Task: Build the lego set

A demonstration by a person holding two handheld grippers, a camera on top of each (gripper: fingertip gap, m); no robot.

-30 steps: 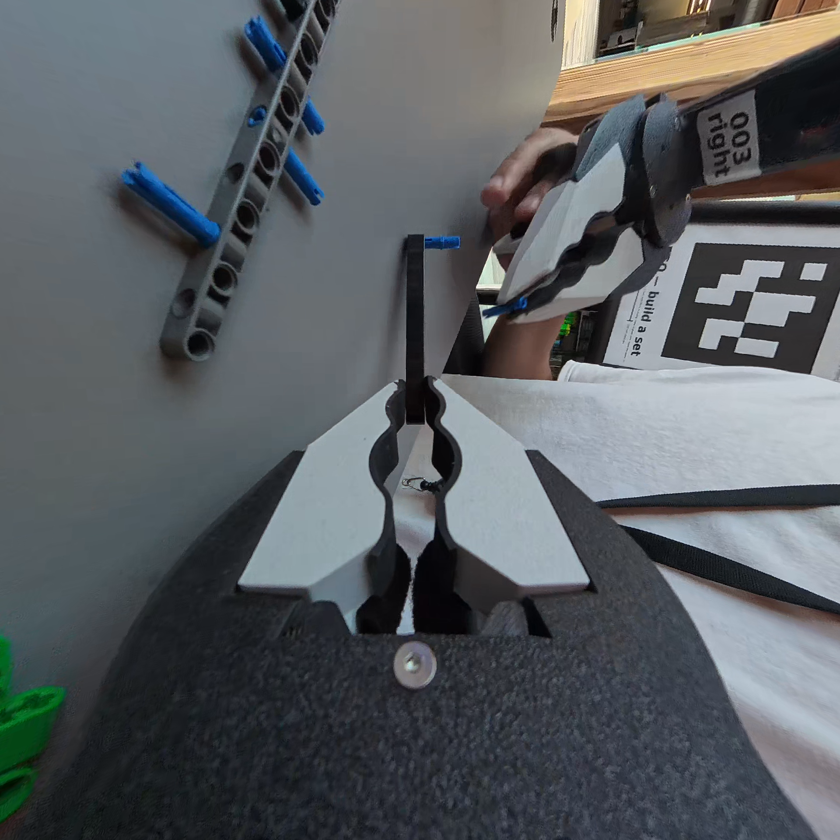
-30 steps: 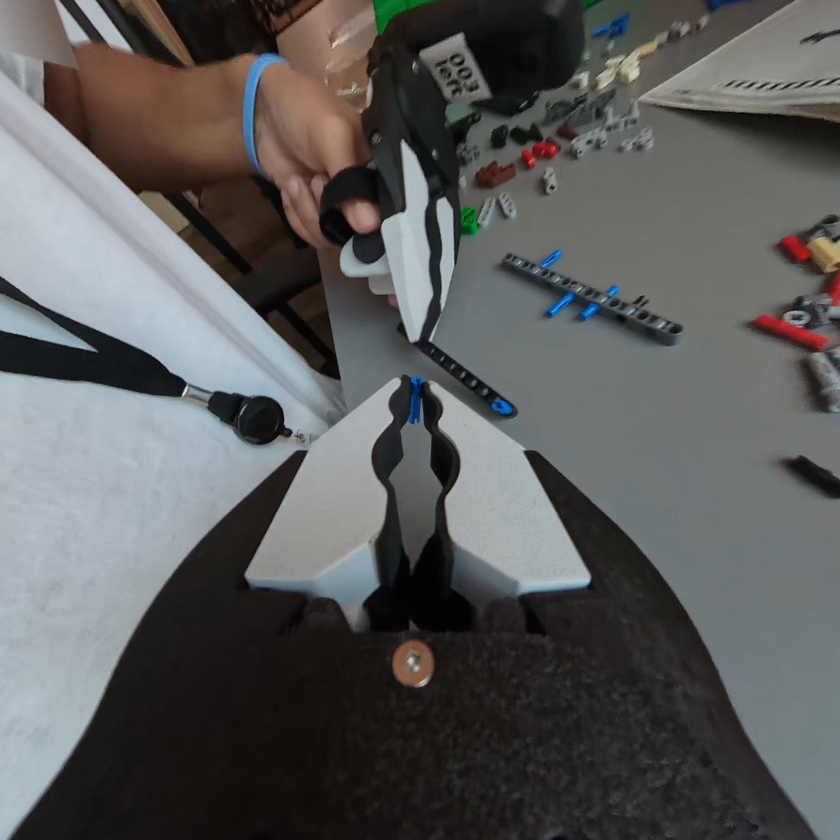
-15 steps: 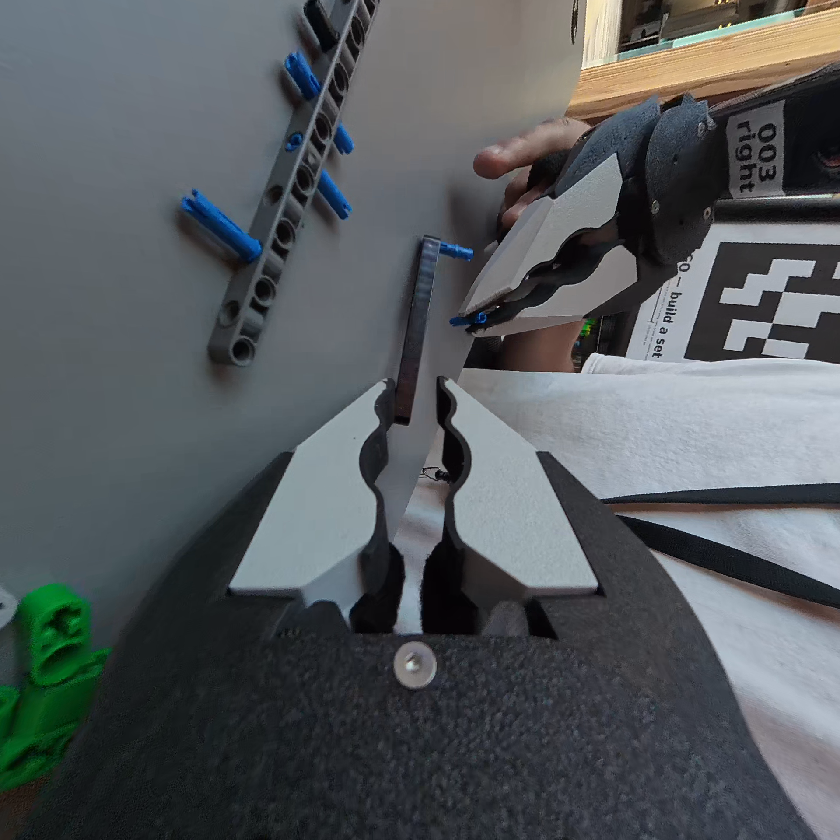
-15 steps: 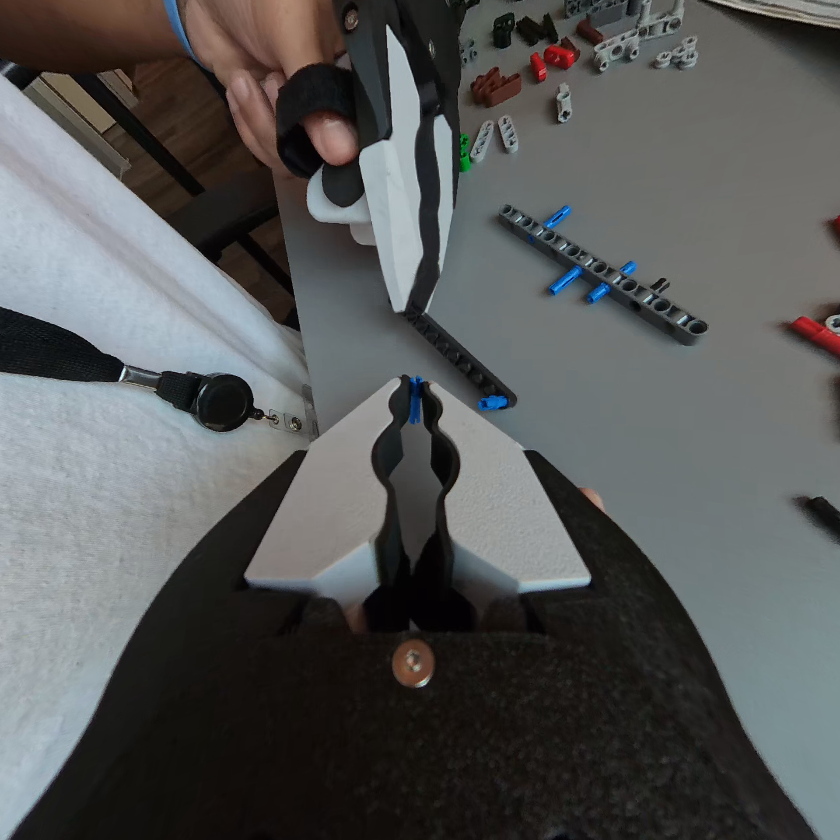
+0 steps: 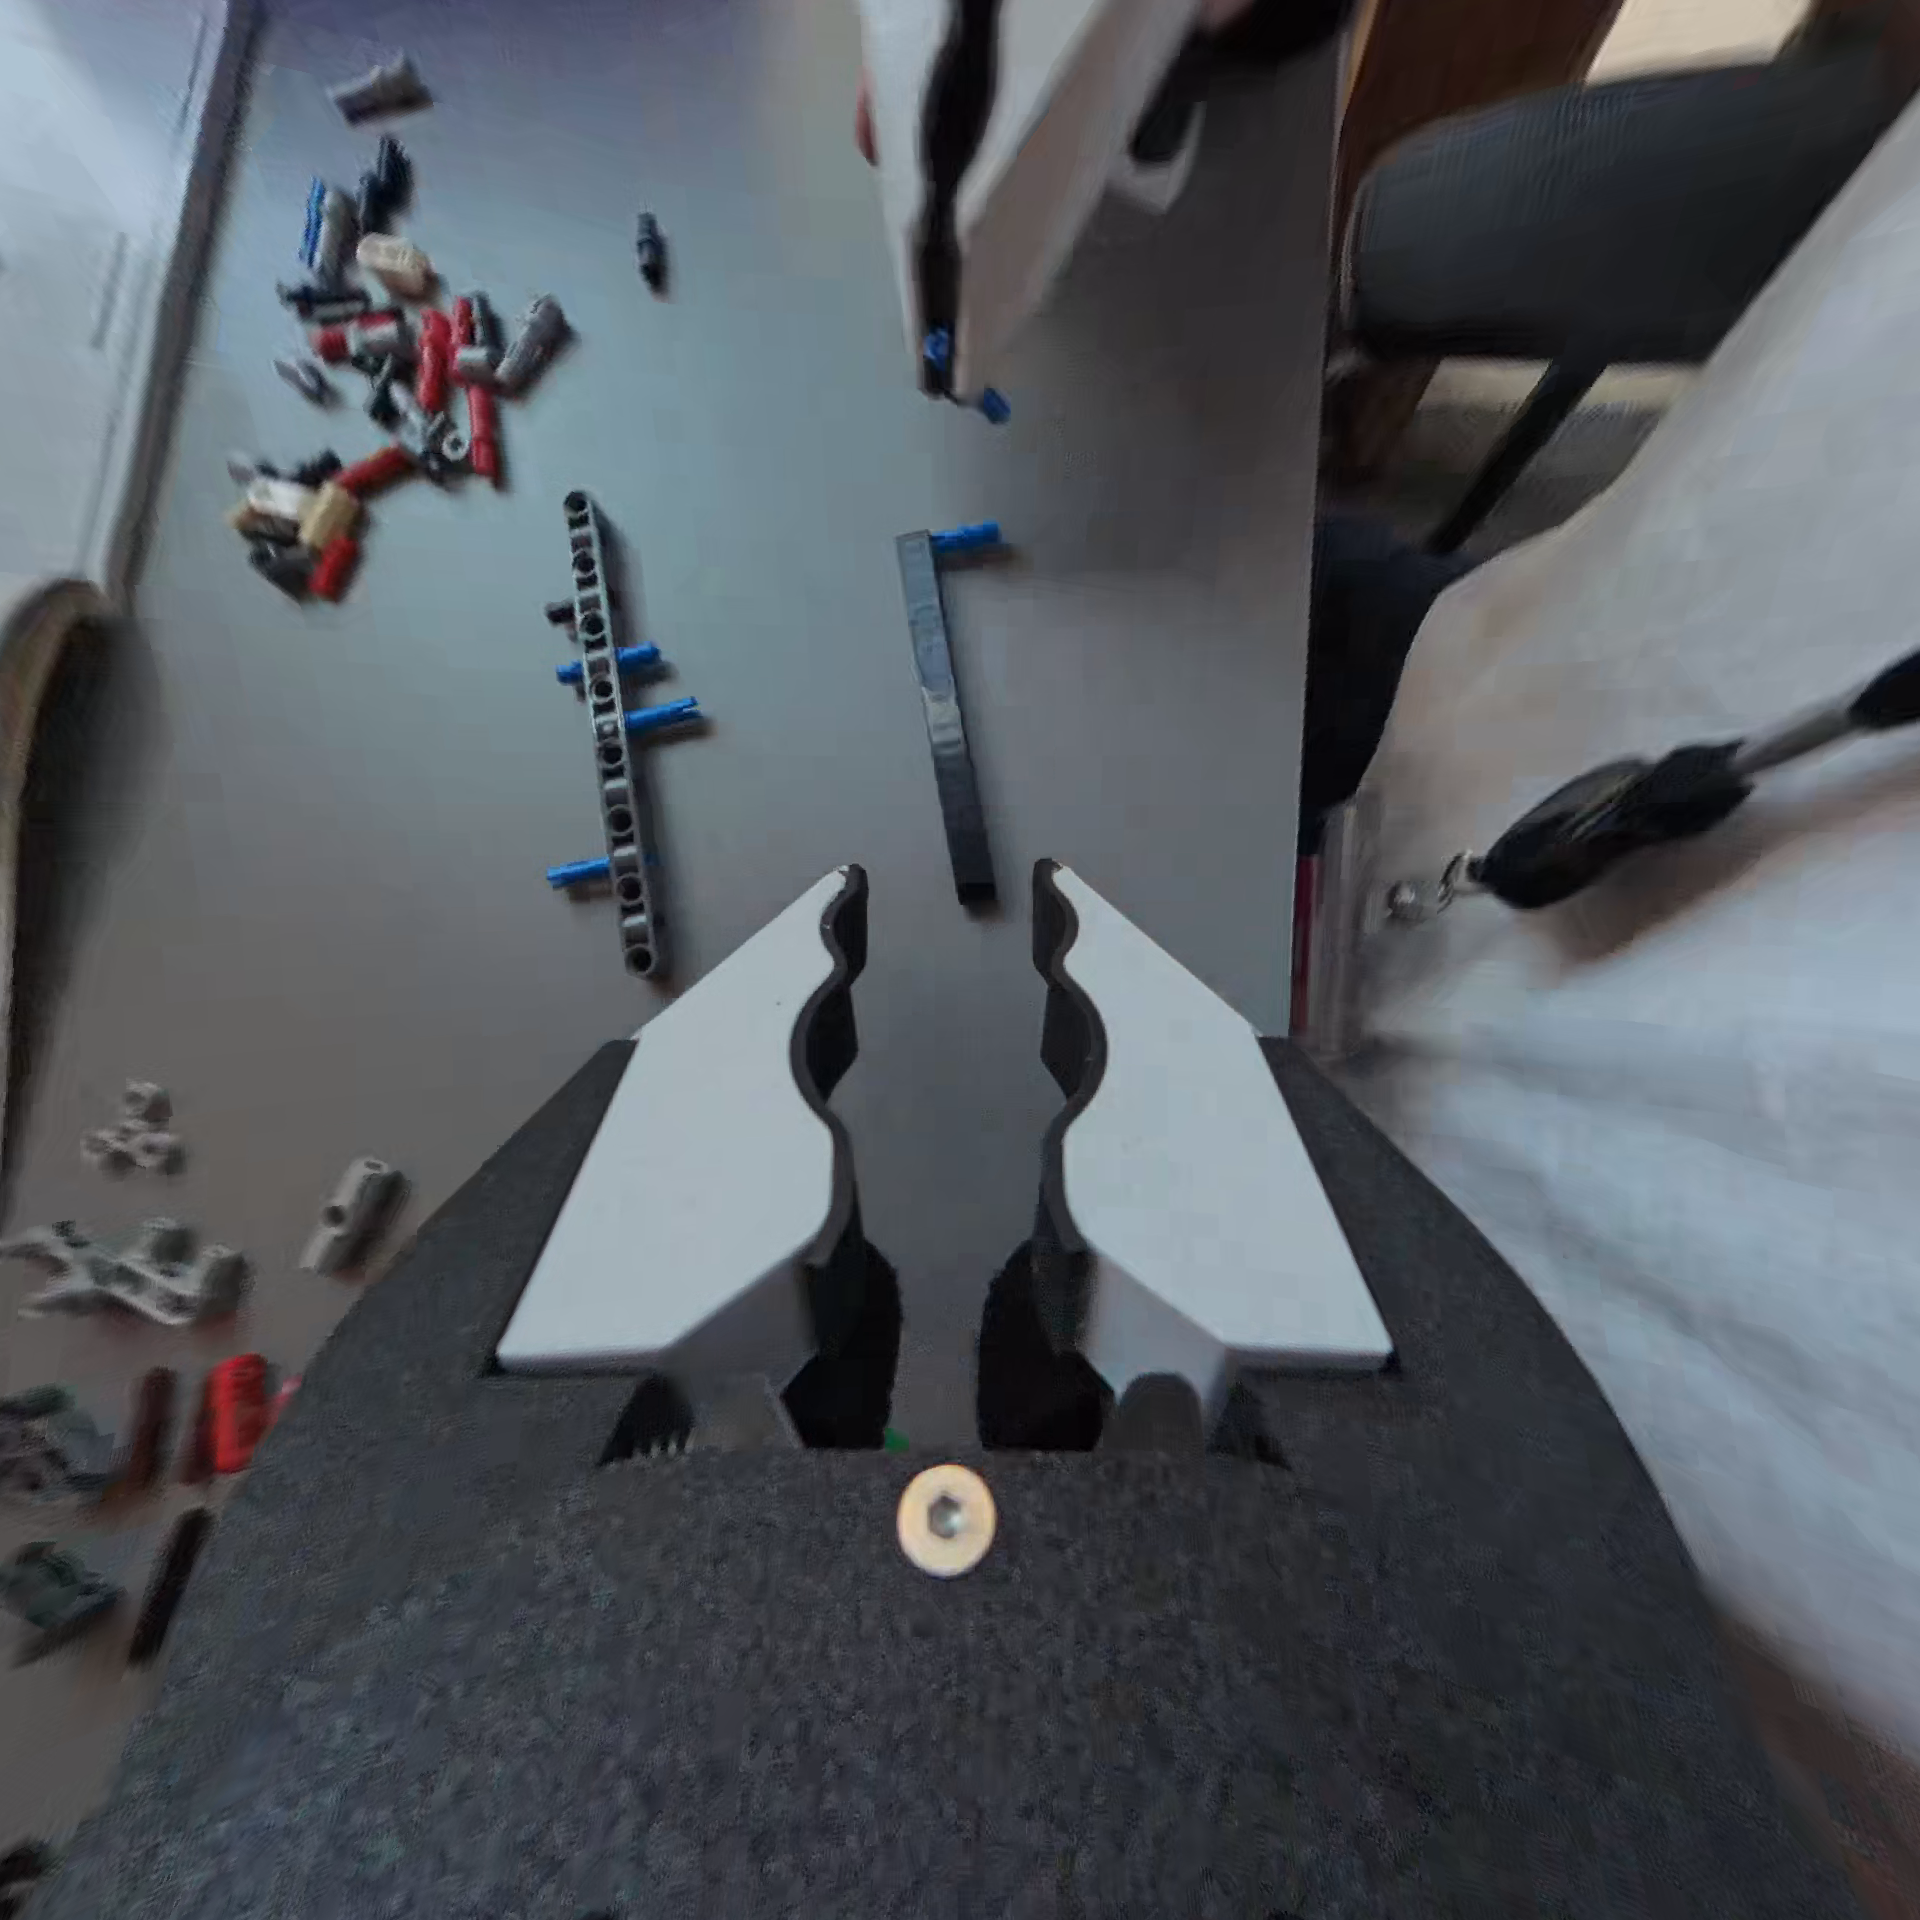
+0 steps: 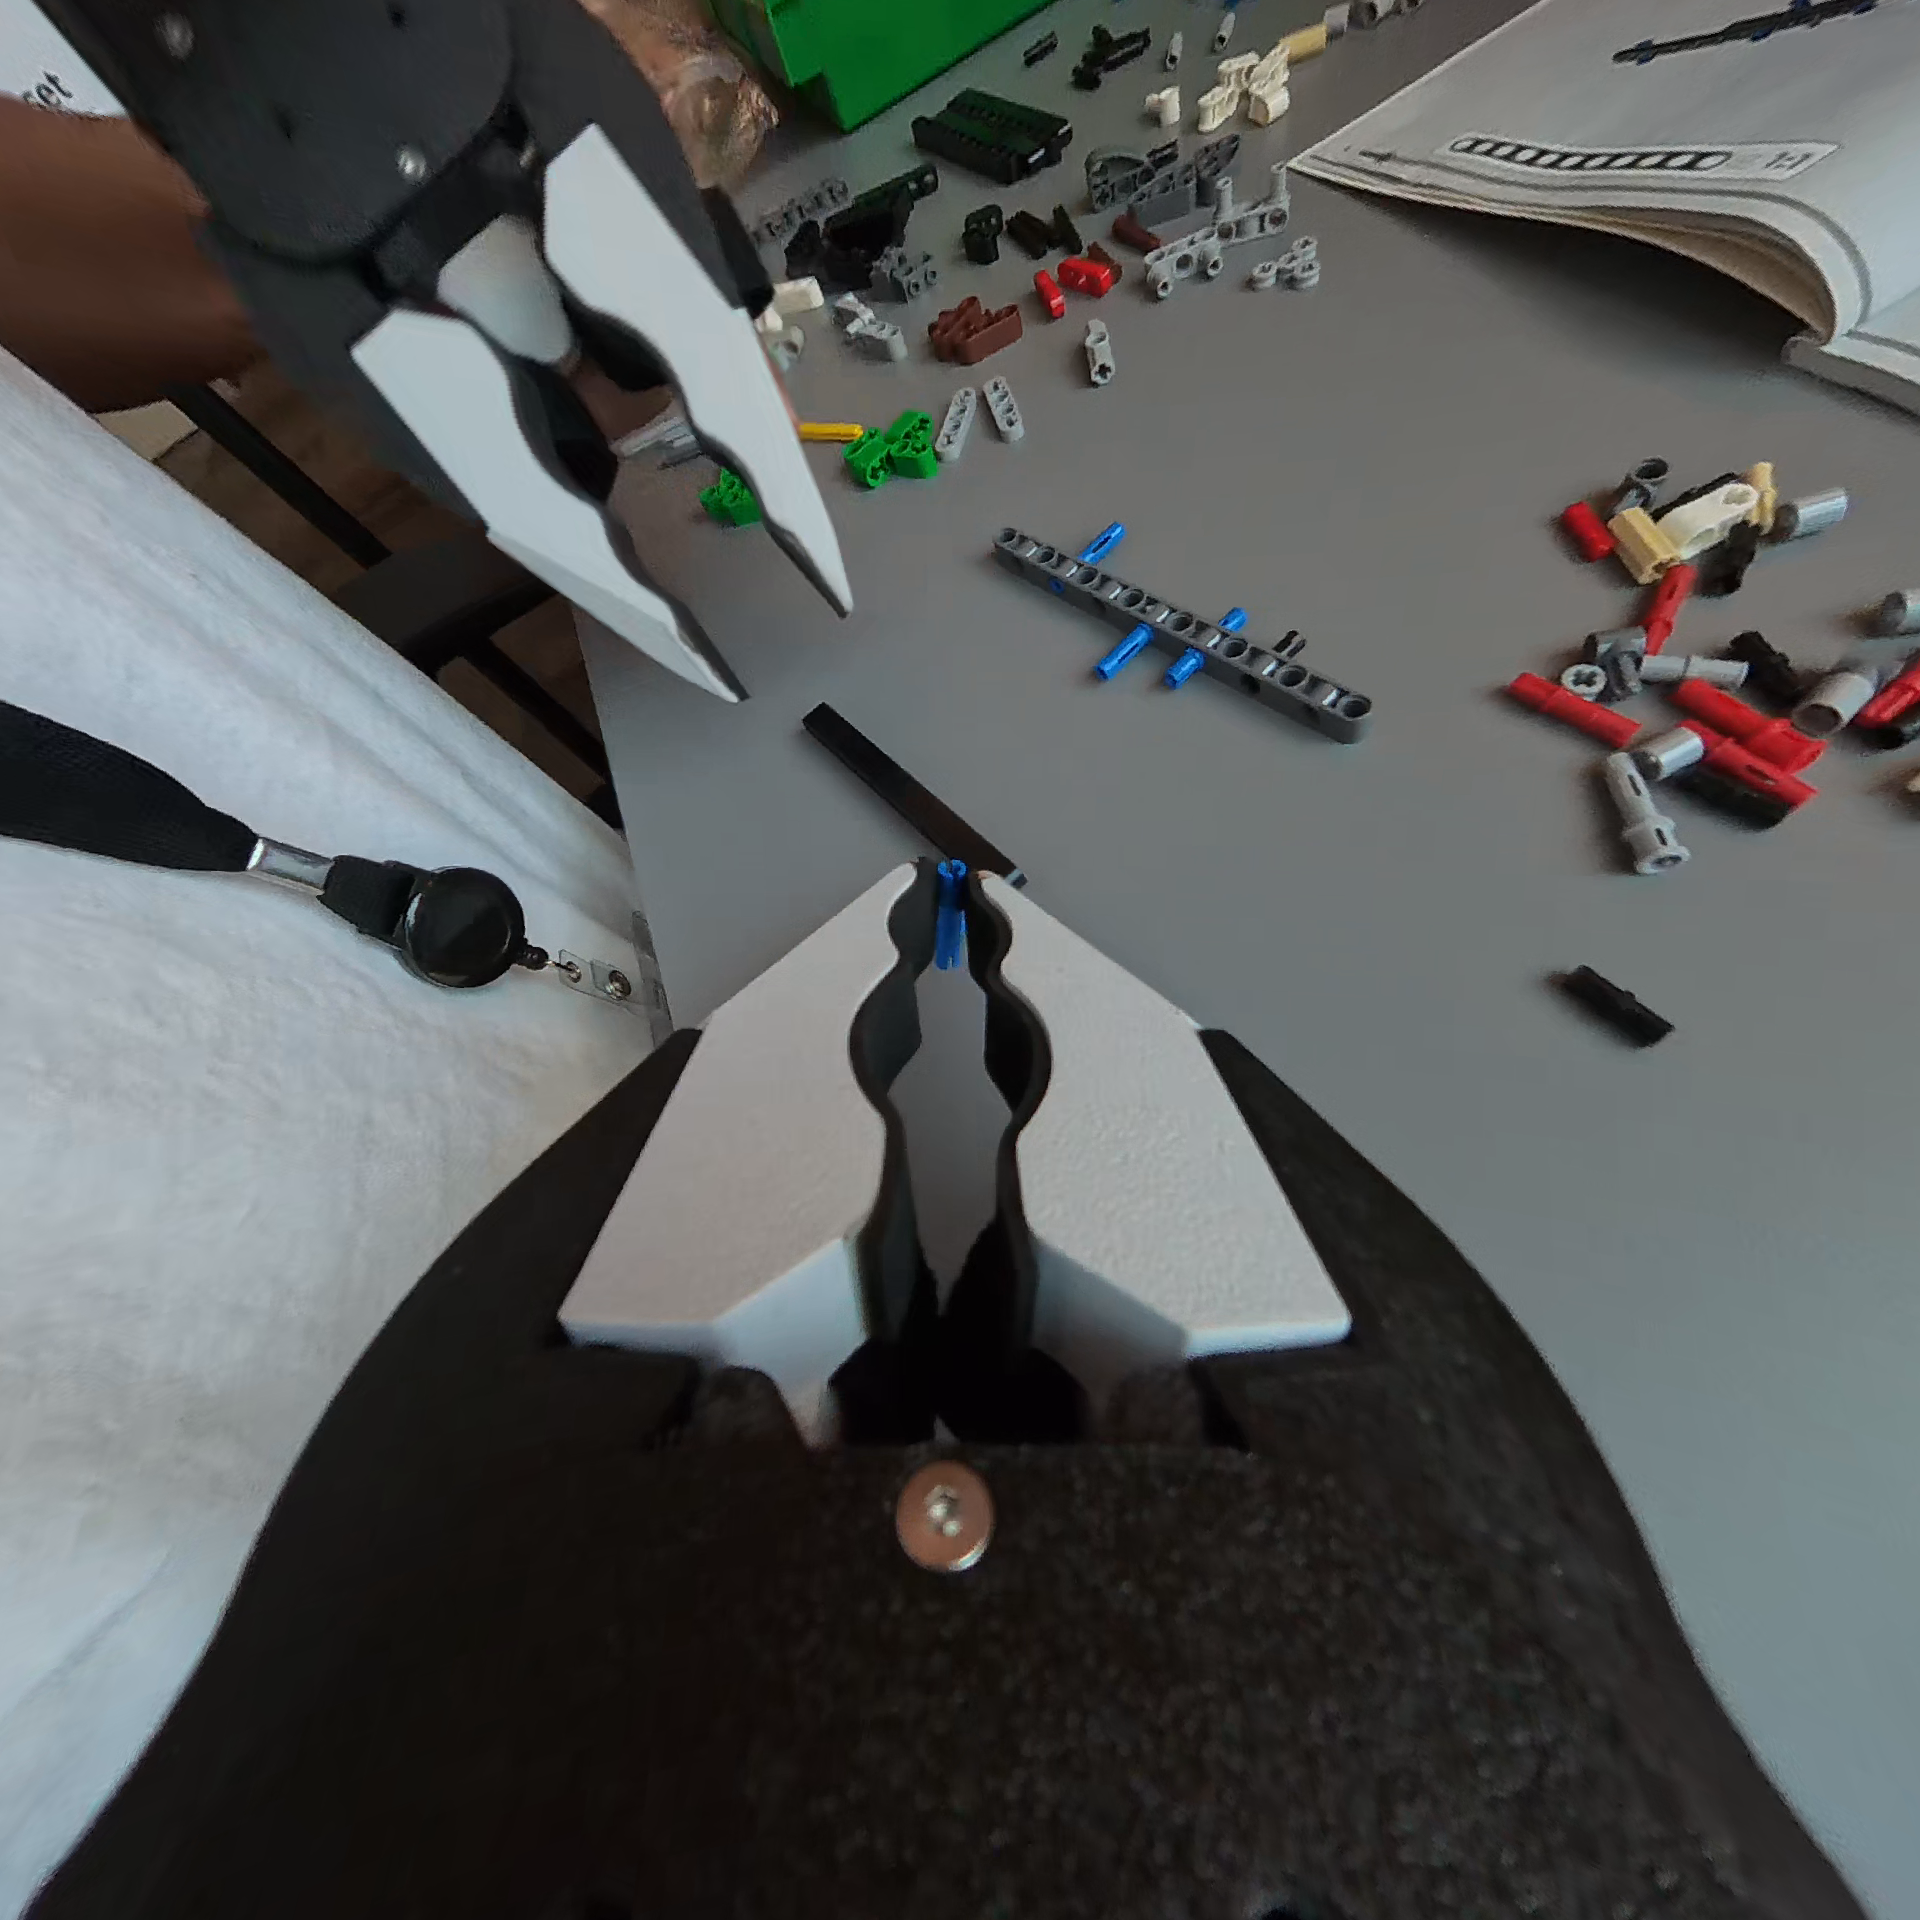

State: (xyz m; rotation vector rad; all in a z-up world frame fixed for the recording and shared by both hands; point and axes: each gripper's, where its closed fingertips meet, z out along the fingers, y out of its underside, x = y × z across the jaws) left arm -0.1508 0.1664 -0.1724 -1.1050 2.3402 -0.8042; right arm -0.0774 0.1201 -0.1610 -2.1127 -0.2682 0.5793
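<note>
Black beam (image 5: 948, 717) lies near table edge (image 5: 1311, 623), left gripper's (image 5: 948, 878) jaws apart.

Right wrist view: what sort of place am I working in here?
Probably an indoor desk or hobby worktable: a grey table strewn with loose building-set parts, an open instruction booklet at the far right, and a green box at the back. A chair shows in the left wrist view.

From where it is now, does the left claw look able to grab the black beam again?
Probably yes. The left claw is open, and the near end of the black beam lies flat on the table just ahead of its tips with nothing between. The right claw, shut on a blue pin, sits at the beam's far end.
</note>
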